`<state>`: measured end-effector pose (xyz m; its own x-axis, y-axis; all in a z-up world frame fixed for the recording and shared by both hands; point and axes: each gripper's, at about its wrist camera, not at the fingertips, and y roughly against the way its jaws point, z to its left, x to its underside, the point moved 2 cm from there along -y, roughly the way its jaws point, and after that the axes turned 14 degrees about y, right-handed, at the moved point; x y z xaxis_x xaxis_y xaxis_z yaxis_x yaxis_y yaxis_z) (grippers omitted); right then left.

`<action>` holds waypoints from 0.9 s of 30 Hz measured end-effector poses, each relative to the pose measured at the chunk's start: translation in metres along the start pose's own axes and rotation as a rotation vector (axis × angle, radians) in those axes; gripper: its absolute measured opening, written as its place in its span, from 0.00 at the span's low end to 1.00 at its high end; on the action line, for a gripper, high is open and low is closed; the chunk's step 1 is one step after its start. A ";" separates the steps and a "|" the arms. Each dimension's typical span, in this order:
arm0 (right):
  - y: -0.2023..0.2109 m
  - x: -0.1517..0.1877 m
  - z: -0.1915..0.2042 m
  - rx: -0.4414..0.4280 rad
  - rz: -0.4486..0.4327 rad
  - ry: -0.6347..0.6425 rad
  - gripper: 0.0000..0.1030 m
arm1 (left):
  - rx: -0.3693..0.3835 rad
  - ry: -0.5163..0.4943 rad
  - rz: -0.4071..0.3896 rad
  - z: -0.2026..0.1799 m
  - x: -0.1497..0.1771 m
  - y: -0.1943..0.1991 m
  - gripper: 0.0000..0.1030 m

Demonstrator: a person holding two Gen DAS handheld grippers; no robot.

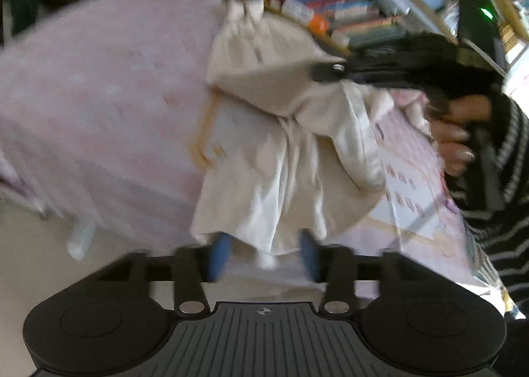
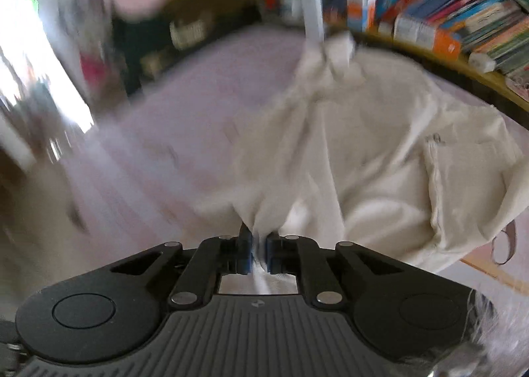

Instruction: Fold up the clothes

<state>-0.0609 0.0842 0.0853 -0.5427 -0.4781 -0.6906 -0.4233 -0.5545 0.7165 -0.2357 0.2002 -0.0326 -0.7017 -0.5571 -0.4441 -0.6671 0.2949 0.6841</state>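
Observation:
A cream-white garment (image 1: 281, 152) hangs bunched over the pink bedspread (image 1: 99, 86). In the left wrist view my left gripper (image 1: 264, 254) is open, its blue pads apart, with the garment's lower hem just in front of them and not clamped. The right gripper (image 1: 327, 71) shows there as a black tool held by a hand, pinching the garment's upper edge. In the right wrist view my right gripper (image 2: 259, 253) is shut on a fold of the garment (image 2: 380, 152), which drapes away to the right. Both views are motion-blurred.
A shelf of colourful books (image 1: 330, 3) runs along the far side of the bed, also in the right wrist view (image 2: 446, 13). A white bed post (image 2: 310, 7) stands near it. The person's striped sleeve (image 1: 502, 178) is at right. Pale floor (image 1: 39, 245) lies at lower left.

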 end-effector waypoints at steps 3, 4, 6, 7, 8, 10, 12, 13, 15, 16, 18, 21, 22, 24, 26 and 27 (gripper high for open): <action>0.016 -0.010 0.035 -0.083 -0.073 0.007 0.07 | 0.126 0.082 -0.039 0.027 -0.036 0.022 0.78; 0.011 -0.010 0.052 -0.131 -0.072 0.025 0.08 | 0.176 0.137 -0.014 0.039 -0.047 0.016 0.80; -0.005 -0.005 0.088 -0.230 -0.037 0.073 0.22 | 0.277 0.249 0.036 0.065 -0.069 0.006 0.86; -0.011 -0.001 0.100 -0.228 -0.031 0.075 0.20 | 0.300 0.291 0.069 0.075 -0.075 -0.002 0.87; -0.013 0.003 0.101 -0.206 -0.022 0.048 0.22 | 0.298 0.319 0.109 0.082 -0.076 -0.015 0.87; -0.013 0.012 0.093 -0.189 0.006 -0.034 0.36 | 0.293 0.376 0.190 0.095 -0.078 -0.038 0.87; 0.001 0.027 0.077 -0.198 0.001 -0.129 0.44 | 0.252 0.331 0.194 0.094 -0.081 -0.041 0.87; 0.010 0.035 0.069 -0.184 0.005 -0.160 0.45 | 0.225 0.293 0.185 0.091 -0.083 -0.038 0.87; 0.028 0.054 0.055 -0.109 0.015 -0.195 0.47 | 0.173 0.217 0.165 0.085 -0.087 -0.034 0.86; 0.035 0.065 0.049 -0.062 0.025 -0.220 0.49 | 0.146 0.179 0.156 0.082 -0.088 -0.031 0.85; 0.048 0.087 0.037 0.033 0.052 -0.280 0.50 | 0.094 0.103 0.136 0.077 -0.092 -0.026 0.84; 0.054 0.121 0.025 0.135 0.096 -0.367 0.53 | -0.061 -0.114 0.059 0.065 -0.103 -0.015 0.74; 0.053 0.130 0.024 0.155 0.108 -0.389 0.53 | -0.109 -0.173 0.055 0.061 -0.105 -0.019 0.73; 0.048 0.143 0.024 0.187 0.128 -0.420 0.53 | -0.203 -0.281 0.054 0.055 -0.106 -0.028 0.59; 0.040 0.149 0.028 0.201 0.135 -0.422 0.54 | -0.272 -0.348 0.075 0.054 -0.099 -0.042 0.48; 0.036 0.150 0.030 0.212 0.138 -0.420 0.55 | -0.292 -0.380 0.073 0.053 -0.093 -0.046 0.45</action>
<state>-0.1791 0.0134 0.0105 -0.8316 -0.1967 -0.5193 -0.4412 -0.3337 0.8330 -0.1535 0.2794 -0.0531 -0.8219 -0.2041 -0.5317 -0.5529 0.0616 0.8310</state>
